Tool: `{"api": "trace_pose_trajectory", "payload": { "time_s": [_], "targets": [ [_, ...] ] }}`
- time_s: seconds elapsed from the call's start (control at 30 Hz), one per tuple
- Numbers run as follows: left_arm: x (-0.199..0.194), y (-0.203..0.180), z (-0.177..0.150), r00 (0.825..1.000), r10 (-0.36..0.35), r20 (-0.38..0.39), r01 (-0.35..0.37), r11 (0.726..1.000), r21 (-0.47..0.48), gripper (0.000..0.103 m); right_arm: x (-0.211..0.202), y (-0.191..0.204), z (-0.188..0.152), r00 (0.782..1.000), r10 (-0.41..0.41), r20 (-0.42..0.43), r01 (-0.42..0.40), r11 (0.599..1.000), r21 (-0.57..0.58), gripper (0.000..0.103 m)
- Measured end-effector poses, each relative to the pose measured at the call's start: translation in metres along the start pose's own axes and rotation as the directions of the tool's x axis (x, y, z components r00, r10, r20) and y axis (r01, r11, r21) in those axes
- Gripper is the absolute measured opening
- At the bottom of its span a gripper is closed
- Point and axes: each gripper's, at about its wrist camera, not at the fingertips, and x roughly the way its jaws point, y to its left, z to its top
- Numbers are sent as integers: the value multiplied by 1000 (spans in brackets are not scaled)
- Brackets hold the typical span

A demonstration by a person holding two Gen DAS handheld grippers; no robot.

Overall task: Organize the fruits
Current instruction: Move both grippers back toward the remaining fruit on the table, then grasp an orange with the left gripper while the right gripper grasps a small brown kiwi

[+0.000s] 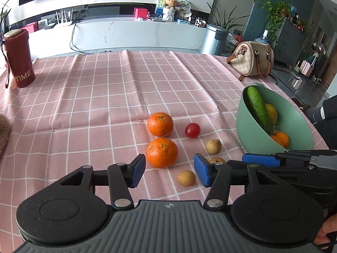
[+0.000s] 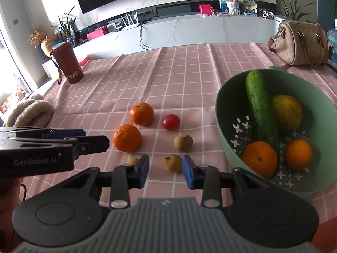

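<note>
Holding nothing, both wide-open hand-held grippers, left and right, hover over the bench where six fruits lie loose beside the part-filled bowl.

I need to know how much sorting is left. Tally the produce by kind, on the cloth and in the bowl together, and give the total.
Oranges: 4, two on the cloth, two in the green bowl
Small brown fruits: 3
Tomato: 1
Cucumber: 1
Lemon: 1
Total: 10
</note>
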Motion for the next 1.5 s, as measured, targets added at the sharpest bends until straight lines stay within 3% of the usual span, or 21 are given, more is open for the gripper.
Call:
{"api": "trace_pose_trajectory", "payload": {
  "time_s": [0.13,0.37,0.77,1.1,1.23,1.5],
  "targets": [
    [10,8,0,1000,-19,-15,18,999,-35,63,13,1,2,999,-23,-28,23,1000,1,32],
    [29,6,-2,999,8,-49,-9,1000,-12,63,31,8,4,996,-64,-69,62,998,-32,32],
    [51,10,4,998,-7,-68,4,999,-42,63,47,-2,7,993,-38,-112,43,998,41,24],
    [62,7,5,996,25,-80,-25,1000,-5,62,51,-6,7,993,-18,-118,26,998,65,21],
    [64,8,5,996,15,-85,-16,1000,-11,53,52,-6,6,993,-17,-119,24,998,61,21],
    [58,12,5,998,5,-70,-7,999,-33,49,52,-7,6,993,-9,-116,17,998,63,21]
  ]
}}
